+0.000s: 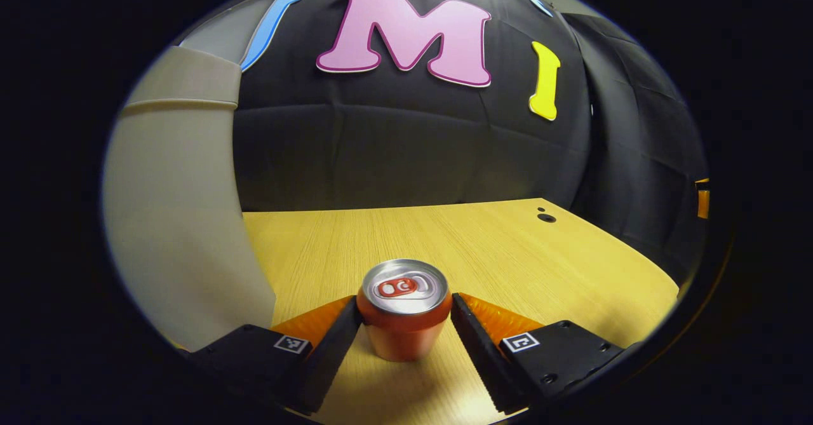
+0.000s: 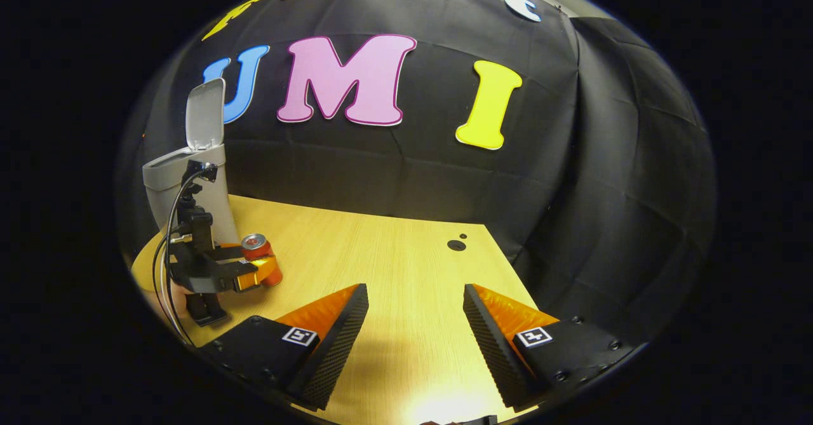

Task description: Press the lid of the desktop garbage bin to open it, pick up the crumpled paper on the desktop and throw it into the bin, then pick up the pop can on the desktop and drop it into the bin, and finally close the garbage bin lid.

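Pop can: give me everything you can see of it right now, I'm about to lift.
The pop can is red-orange metal with a silver top and a red pull tab, apparently unopened. It stands upright on the wooden table, beside the grey bin, whose lid is up. It sits between the fingers of the left gripper, which close in on both sides; firm contact cannot be confirmed. No dents are visible.

Pop can [image 1: 404,307] upright on table [image 1: 508,253] between left gripper [image 1: 406,323] fingers; bin [image 2: 184,190] behind, lid [image 2: 205,115] up.
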`<state>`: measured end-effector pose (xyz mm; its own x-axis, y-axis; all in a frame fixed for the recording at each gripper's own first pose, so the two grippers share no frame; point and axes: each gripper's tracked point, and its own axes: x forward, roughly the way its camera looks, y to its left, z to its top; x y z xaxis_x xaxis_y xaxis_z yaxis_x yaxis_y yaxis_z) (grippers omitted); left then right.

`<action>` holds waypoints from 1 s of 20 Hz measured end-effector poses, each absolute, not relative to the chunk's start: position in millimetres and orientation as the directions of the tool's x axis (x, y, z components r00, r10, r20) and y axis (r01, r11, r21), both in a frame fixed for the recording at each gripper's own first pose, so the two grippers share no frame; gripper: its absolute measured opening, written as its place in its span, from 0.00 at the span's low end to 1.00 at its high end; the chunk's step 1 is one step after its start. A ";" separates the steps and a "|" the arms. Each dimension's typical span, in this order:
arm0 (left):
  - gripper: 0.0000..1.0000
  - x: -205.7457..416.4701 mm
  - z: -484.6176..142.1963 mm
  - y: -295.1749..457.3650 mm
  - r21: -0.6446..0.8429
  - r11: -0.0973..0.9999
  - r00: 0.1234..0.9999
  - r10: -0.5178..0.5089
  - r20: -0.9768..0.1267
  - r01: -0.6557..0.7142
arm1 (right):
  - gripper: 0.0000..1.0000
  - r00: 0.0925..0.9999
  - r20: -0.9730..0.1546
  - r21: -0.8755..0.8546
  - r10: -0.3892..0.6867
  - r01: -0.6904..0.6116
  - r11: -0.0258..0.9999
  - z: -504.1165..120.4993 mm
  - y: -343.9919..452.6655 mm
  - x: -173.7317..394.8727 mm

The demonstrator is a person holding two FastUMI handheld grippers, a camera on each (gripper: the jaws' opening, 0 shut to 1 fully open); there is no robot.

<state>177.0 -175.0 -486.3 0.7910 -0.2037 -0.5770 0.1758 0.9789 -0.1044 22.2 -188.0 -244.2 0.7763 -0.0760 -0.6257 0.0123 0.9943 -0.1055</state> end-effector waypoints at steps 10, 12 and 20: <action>0.88 176.0 -380.9 -175.8 -0.021 0.971 0.828 -0.216 -0.517 0.240 | 0.97 0.792 -0.606 -0.091 -0.074 0.024 0.996 -231.8 -182.8 27.8; 0.88 172.2 -337.9 -182.8 -0.018 0.963 0.844 -0.245 -0.477 0.269 | 0.97 0.801 -0.594 -0.088 -0.074 0.027 0.996 -224.5 -178.2 31.9; 0.88 183.1 -163.5 -158.1 -0.004 0.960 0.916 -0.268 -0.298 0.279 | 0.97 0.847 -0.530 -0.055 -0.049 0.023 0.998 -175.4 -151.6 52.8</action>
